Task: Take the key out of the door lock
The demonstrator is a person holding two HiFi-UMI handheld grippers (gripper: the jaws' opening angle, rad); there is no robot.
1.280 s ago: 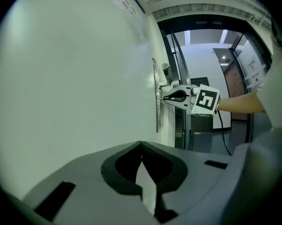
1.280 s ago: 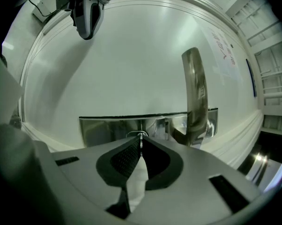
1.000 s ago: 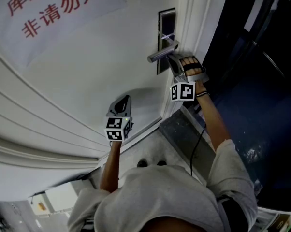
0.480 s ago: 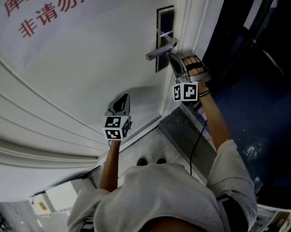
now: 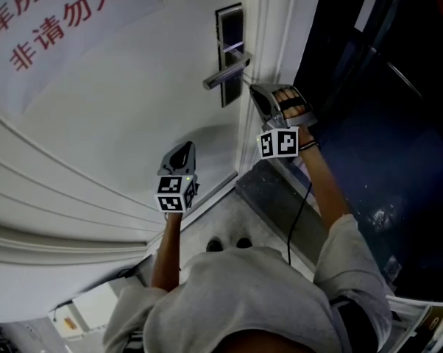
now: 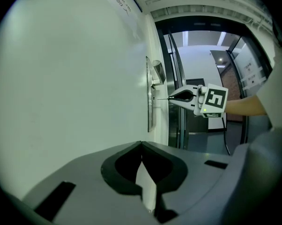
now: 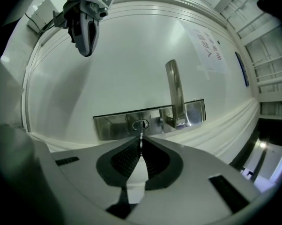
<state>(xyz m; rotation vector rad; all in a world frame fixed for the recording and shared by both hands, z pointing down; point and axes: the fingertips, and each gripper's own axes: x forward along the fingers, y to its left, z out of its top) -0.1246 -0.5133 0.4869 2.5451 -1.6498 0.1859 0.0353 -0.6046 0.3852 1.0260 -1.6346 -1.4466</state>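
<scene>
Backward from the lock plate [image 5: 229, 24] went the right gripper [image 5: 257, 93] since a second earlier, when its tips had sat right under the lever. The plate and lever had also shifted left in the head view. Its two jaws were closed nearly together on the one key [image 7: 141, 140]. The key's thin blade stuck out from between the ribbed pads and pointed straight at the single oval keyhole [image 7: 140, 124]. The blade looked drawn out, with its tip just in front of the hole and close to the plate.

One metal lever handle [image 5: 227, 72] stood out from that same plate, beside the keyhole. There was one plate, set near the edge of the white panelled door [image 5: 96, 131].

The left gripper [image 5: 186, 147], the second of the two, was held lower down and well apart from the lock, close to the door face. Its jaws were brought together at the tips with nothing between them; only the pale door showed through the gap behind them.

One paper sign [image 5: 52, 20] with red characters was stuck on the door, well away from the plate.
</scene>
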